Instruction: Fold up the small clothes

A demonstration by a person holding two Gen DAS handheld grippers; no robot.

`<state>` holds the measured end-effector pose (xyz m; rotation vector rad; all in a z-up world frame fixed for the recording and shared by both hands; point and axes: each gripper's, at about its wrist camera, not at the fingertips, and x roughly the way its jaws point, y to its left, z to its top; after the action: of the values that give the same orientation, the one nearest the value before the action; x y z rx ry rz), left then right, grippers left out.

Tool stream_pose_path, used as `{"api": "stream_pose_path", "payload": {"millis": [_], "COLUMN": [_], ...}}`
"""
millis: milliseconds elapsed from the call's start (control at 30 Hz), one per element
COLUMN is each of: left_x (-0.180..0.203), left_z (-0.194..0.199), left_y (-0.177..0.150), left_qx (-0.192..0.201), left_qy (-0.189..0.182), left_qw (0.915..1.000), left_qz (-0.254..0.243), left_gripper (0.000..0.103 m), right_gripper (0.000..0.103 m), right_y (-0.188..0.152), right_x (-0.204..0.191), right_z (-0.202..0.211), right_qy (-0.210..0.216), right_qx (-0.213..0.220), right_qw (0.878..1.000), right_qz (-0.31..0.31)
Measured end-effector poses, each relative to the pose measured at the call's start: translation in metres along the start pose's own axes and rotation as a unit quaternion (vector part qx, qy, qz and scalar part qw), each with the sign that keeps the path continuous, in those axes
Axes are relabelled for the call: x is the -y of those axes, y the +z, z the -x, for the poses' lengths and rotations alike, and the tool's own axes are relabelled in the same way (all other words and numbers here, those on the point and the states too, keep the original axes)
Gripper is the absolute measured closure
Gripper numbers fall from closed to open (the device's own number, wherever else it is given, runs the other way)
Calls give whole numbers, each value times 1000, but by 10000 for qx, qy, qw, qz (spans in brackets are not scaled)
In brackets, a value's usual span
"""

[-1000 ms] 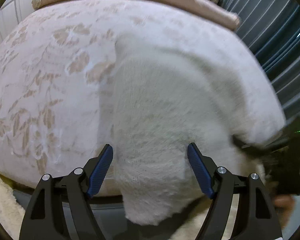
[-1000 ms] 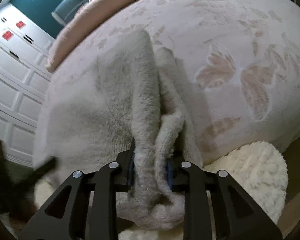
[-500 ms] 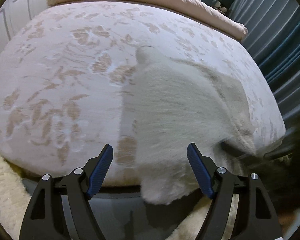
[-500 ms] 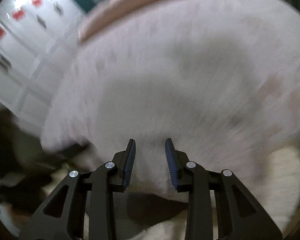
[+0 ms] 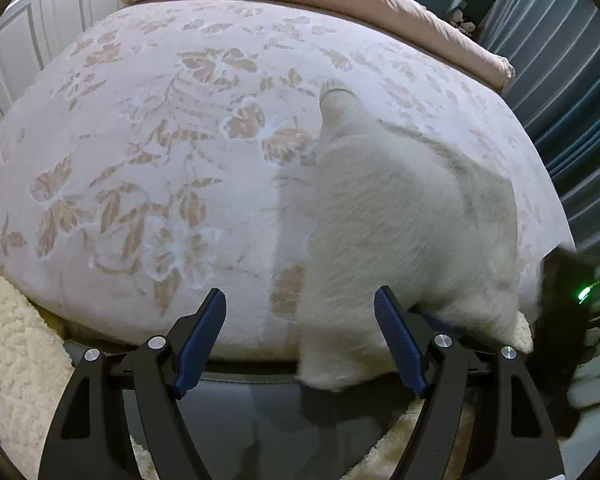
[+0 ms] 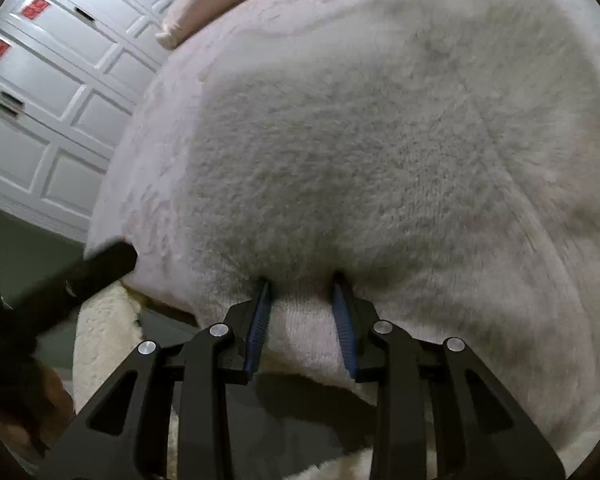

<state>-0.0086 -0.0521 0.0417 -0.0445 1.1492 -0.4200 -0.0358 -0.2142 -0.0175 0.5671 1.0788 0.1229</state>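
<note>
the fuzzy white garment (image 6: 380,152) is pinched at its edge, low in the frame, by the right gripper (image 6: 302,320), jaws narrowly parted. the left gripper (image 5: 300,344) is held wide open and empty; the hanging corner at lower centre should be gripped before the fold is laid flat on the bed (image 5: 148,152).

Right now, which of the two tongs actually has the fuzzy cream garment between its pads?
The right tongs: the hem of the fuzzy cream garment sits between its blue pads. The left tongs stand wide open, gripping nothing.
</note>
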Motion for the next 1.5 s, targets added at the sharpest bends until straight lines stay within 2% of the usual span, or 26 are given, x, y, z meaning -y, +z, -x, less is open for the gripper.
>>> {"api": "stream_pose_path", "payload": {"millis": [100,167,200,233,300,367,467,533,567,600,700,767,800,833,900,933,1067,1133,1200,1233,1300,1367,1433,1500], "left_x": [3,11,16,23,35,48,63,68,69,71,74,74,74,75,77,79,79,78,78,78,78,78,78,81], "left_z": [1,-1,-3,-6,-10,-16,-26,-35,-38,-41,-46,-48,-50,-52,-57,-61,-65,-64,-64,-64,-64,-64,-64,-63], "left_y": [4,6,7,9,11,13,15,17,18,19,20,21,21,21,20,19,15,16,16,16,15,15,14,12], "left_qx": [35,29,24,3,-8,-1,-4,-64,-77,-60,-27,-23,-21,-10,-8,4,60,63,51,61,78,94,83,90], "left_qy": [-52,-148,-199,-263,-341,-385,-318,-203,-143,-45,106,161,194,274,374,423,583,560,560,568,578,583,597,639], "left_qw": [10000,9998,9997,9995,9991,9986,9982,9981,9982,9981,9978,9978,9977,9974,9966,9957,9941,9946,9945,9945,9945,9945,9944,9937], "left_qz": [-48,-100,-130,-186,-262,-357,-518,-570,-580,-615,-658,-645,-651,-668,-740,-821,-913,-874,-878,-881,-868,-867,-872,-917], "left_gripper": [29,29,29,29,29,29,29,29,29,29,27,26,24,23,20,19,17,16,16,16,16,16,15,15], "right_gripper": [74,72,71,69,57,56,56,64,77,82,90,91,92,92,91,91,90,90,89,89,89,89,91,90], "right_y": [7,16,24,29,46,56,76,78,81,87,96,99,97,98,99,94,86,74,52,43,20,-1,-9,-6], "right_x": [1,8,16,23,47,67,97,120,120,117,96,84,85,94,115,129,118,102,85,78,71,76,91,100], "right_z": [24,51,71,81,98,101,82,73,69,66,98,118,119,106,64,43,83,114,133,134,121,96,74,75], "right_qy": [32,-21,-188,-323,-702,-933,-1049,-984,-1000,-984,-707,-745,-795,-959,-1473,-1453,-1148,-1027,-1035,-1019,-1064,-1301,-1565,-1415], "right_qx": [135,533,889,1091,1425,1509,1346,1160,1108,1078,1509,1865,1896,1748,1156,889,1403,1684,1739,1644,1185,745,582,630], "right_qw": [9998,9982,9952,9927,9854,9809,9801,9834,9844,9856,9846,9792,9782,9793,9813,9838,9804,9783,9784,9805,9870,9886,9857,9867], "right_qz": [-138,-290,-349,-399,-604,-796,-1017,-990,-927,-858,-520,-296,-301,-354,-447,-565,-776,-639,-422,-344,-208,-123,-222,-483]}}
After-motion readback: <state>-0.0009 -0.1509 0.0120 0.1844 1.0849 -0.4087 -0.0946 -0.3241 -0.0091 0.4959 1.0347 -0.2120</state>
